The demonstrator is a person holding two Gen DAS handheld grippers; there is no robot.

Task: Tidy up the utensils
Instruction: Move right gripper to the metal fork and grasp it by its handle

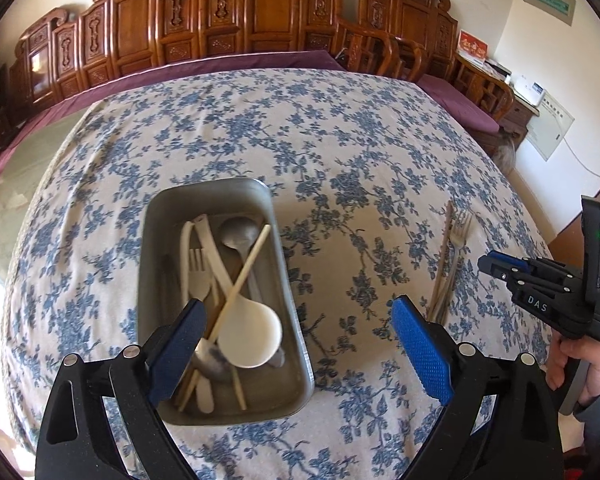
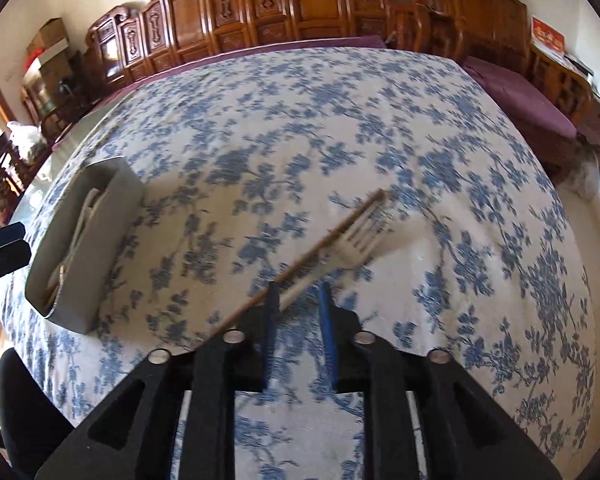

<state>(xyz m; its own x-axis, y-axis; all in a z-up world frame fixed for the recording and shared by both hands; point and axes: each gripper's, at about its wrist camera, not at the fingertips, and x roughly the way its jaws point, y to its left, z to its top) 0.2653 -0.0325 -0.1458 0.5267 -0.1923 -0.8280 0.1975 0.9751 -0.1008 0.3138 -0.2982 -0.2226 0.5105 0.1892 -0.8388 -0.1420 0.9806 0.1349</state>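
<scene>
Over the metal tray (image 1: 300,360) my left tongs (image 1: 296,308) gape empty; my right tongs (image 2: 298,292) (slightly parted, gripping nothing) hover by the fork (image 2: 356,244) and chopstick (image 2: 324,240).

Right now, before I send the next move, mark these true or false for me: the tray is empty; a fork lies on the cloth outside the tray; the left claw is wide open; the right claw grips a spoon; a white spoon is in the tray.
1. The tray is empty. False: it holds several utensils.
2. A fork lies on the cloth outside the tray. True.
3. The left claw is wide open. True.
4. The right claw grips a spoon. False: nothing is pinched; fork and chopstick lie ahead of it.
5. A white spoon is in the tray. True.
</scene>
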